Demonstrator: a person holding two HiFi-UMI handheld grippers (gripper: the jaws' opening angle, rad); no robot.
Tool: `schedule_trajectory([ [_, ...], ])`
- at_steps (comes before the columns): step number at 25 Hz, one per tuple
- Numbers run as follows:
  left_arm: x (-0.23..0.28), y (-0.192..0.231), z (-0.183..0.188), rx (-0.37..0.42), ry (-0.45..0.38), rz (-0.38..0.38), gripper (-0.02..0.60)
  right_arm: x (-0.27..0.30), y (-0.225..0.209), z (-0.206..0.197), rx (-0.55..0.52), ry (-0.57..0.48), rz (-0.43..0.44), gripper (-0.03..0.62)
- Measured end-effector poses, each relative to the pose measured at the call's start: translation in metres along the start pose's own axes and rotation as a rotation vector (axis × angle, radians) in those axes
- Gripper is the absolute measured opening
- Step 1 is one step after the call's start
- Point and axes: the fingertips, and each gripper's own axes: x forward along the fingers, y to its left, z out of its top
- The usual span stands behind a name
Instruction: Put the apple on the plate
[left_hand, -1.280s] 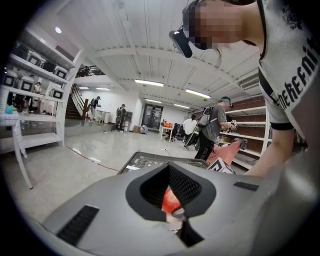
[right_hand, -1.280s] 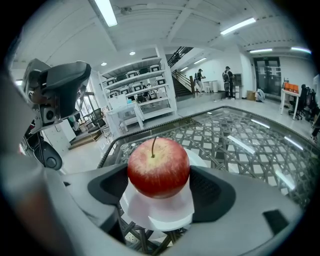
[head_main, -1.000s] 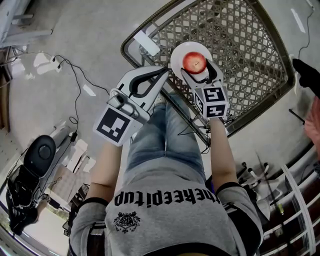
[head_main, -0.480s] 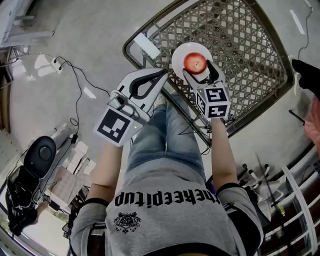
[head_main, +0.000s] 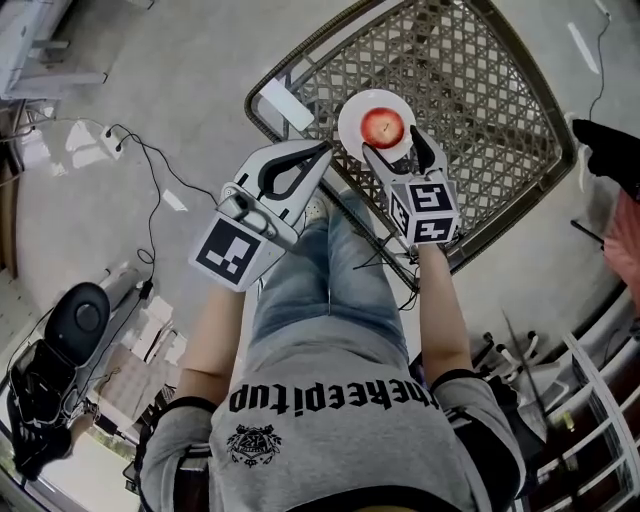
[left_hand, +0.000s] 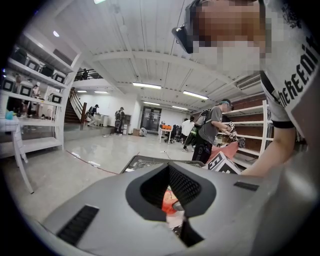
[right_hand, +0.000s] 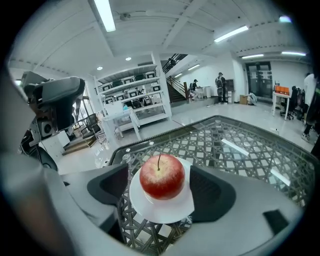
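Note:
A red apple (head_main: 381, 125) sits upright on a small white plate (head_main: 348, 125) near the corner of the lattice table. In the right gripper view the apple (right_hand: 161, 176) rests on the plate (right_hand: 165, 211) with its stem up. My right gripper (head_main: 397, 150) is open, its jaws standing on either side of the plate's near edge, apart from the apple. To the left of the plate my left gripper (head_main: 318, 155) hovers shut and empty. Through the gap in its closed jaws a sliver of the apple (left_hand: 169, 199) shows.
The woven lattice table (head_main: 480, 90) has a glass top and a dark rim. A white label (head_main: 285, 105) lies on its near corner. Cables (head_main: 140, 150) run across the floor at left, with black equipment (head_main: 75, 315) at lower left. Several people stand far off in the hall.
My right gripper has drawn back a little toward the person, so the apple now stands free ahead of its jaws. The left gripper has barely moved.

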Motion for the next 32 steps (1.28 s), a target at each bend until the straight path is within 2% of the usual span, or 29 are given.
schedule_trajectory([
  [3, -0.002, -0.006, 0.006, 0.004, -0.009, -0.010, 0.020, -0.013, 0.005, 0.009, -0.004, -0.024, 0.004, 0.403],
  [4, -0.003, -0.008, 0.008, 0.005, -0.013, -0.014, 0.020, -0.017, 0.008, 0.012, -0.009, -0.031, 0.007, 0.369],
  [6, -0.004, -0.011, 0.014, 0.012, -0.025, -0.024, 0.020, -0.027, 0.011, 0.020, -0.019, -0.050, 0.002, 0.350],
  [11, -0.010, -0.017, 0.023, 0.024, -0.045, -0.040, 0.020, -0.048, 0.020, 0.040, -0.019, -0.111, -0.026, 0.203],
  [19, -0.014, -0.028, 0.031, 0.055, -0.067, -0.068, 0.020, -0.080, 0.030, 0.062, 0.001, -0.198, -0.054, 0.047],
  [27, -0.023, -0.038, 0.042, 0.074, -0.097, -0.104, 0.020, -0.109, 0.047, 0.083, 0.030, -0.268, -0.055, -0.005],
  [32, -0.022, -0.044, 0.045, 0.083, -0.113, -0.121, 0.020, -0.127, 0.049, 0.092, 0.021, -0.315, -0.076, -0.011],
])
